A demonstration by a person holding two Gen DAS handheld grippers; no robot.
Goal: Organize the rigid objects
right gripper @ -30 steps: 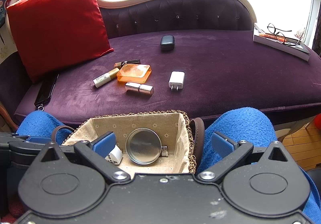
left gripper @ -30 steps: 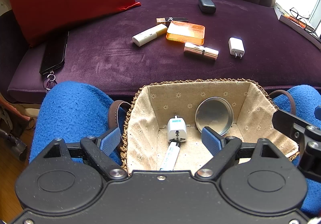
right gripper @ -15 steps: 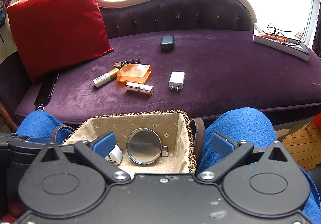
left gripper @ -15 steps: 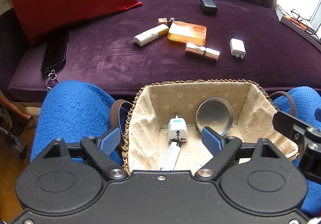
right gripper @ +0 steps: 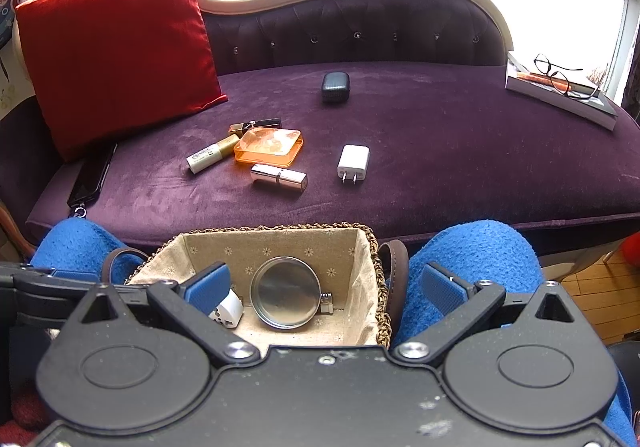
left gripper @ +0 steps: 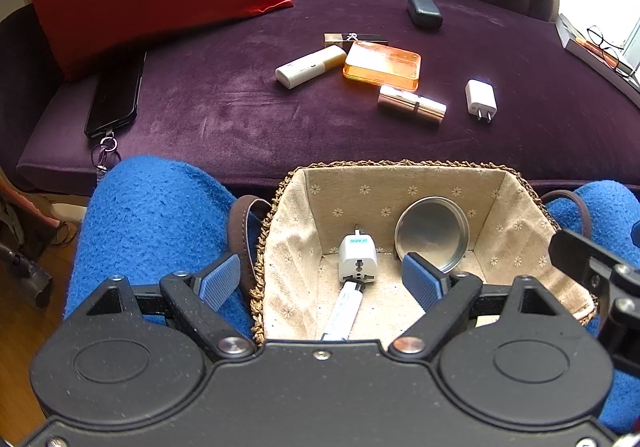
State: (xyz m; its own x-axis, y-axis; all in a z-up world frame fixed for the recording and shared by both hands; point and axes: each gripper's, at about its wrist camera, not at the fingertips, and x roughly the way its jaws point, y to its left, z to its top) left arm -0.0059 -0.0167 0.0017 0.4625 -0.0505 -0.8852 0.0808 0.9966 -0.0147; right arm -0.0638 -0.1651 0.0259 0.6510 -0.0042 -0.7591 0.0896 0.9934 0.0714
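A lined wicker basket sits on blue-clad knees. It holds a round metal tin, a white travel adapter and a white tube. On the purple sofa lie an orange box, a rose-gold lipstick, a white charger, a white-and-gold tube and a dark case. My left gripper is open and empty above the basket. My right gripper is open and empty over the basket's right side.
A red cushion leans at the sofa's left. A black phone with a key ring lies beside it. A book with glasses rests at the far right. A small black-and-gold item lies behind the orange box.
The left wrist view has shifted slightly; the sofa objects sit a little lower and to the right. Both grippers stay open and nothing was picked up.
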